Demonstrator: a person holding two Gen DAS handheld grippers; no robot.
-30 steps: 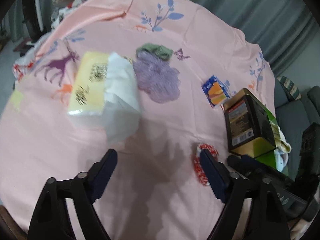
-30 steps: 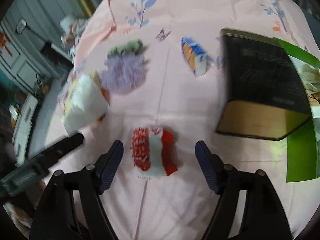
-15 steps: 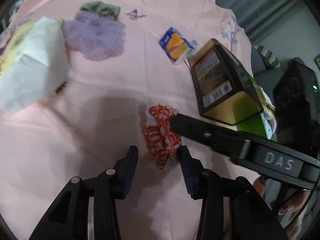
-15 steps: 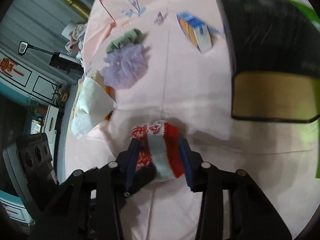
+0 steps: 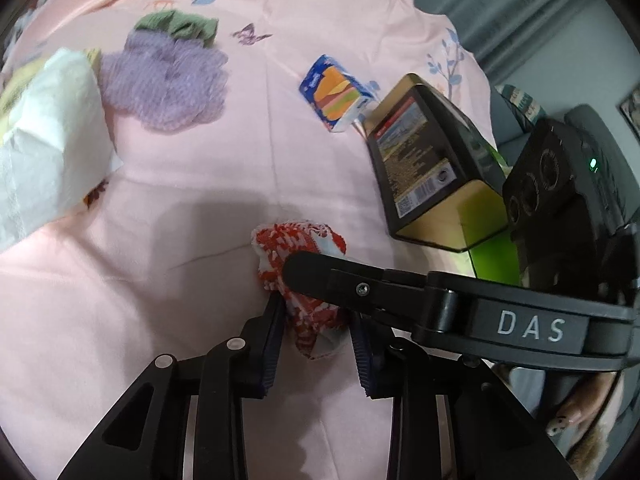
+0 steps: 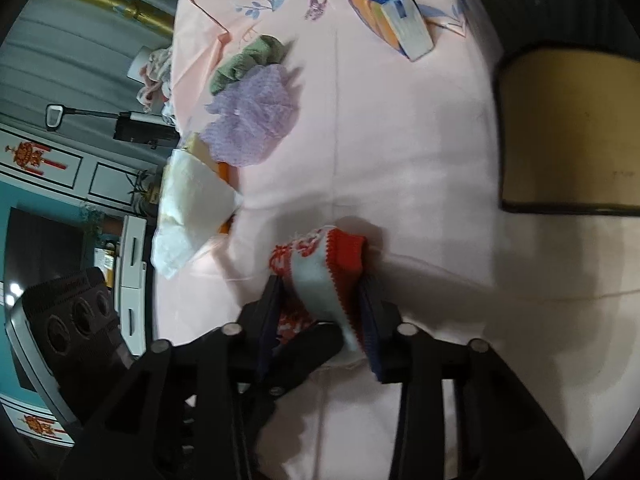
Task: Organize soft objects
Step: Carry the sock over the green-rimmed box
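Sock: a red and white knitted sock [image 5: 304, 264], bunched up, lies low in the middle of both views on the pink sheet [image 5: 132, 320].
Left tongs: the left gripper [image 5: 316, 344] has just been closing and its two pads now press the near end of the sock from both sides.
Right tongs: the right gripper [image 6: 324, 316] has just been closing too, and it pinches the same sock; in the left view its black arm lies across the sock from the right.
Long way: in the right view the sock runs from the pads up and away, red cuff at the top.
Edges: the sheet's edge drops off at the left of the right view, just past a white tissue pack [image 6: 188, 216].
Open room: bare pink sheet lies left of the sock and above it.
Close things: a black and gold box [image 5: 432, 168] lies on its side near the sock, to the upper right.
Far things: a purple mesh puff [image 5: 164, 80] touches a green cloth [image 5: 180, 26] at the upper left; a small blue carton [image 5: 336, 96] sits just beside the box.
Room: grey curtains, a white cabinet and a teal wall.
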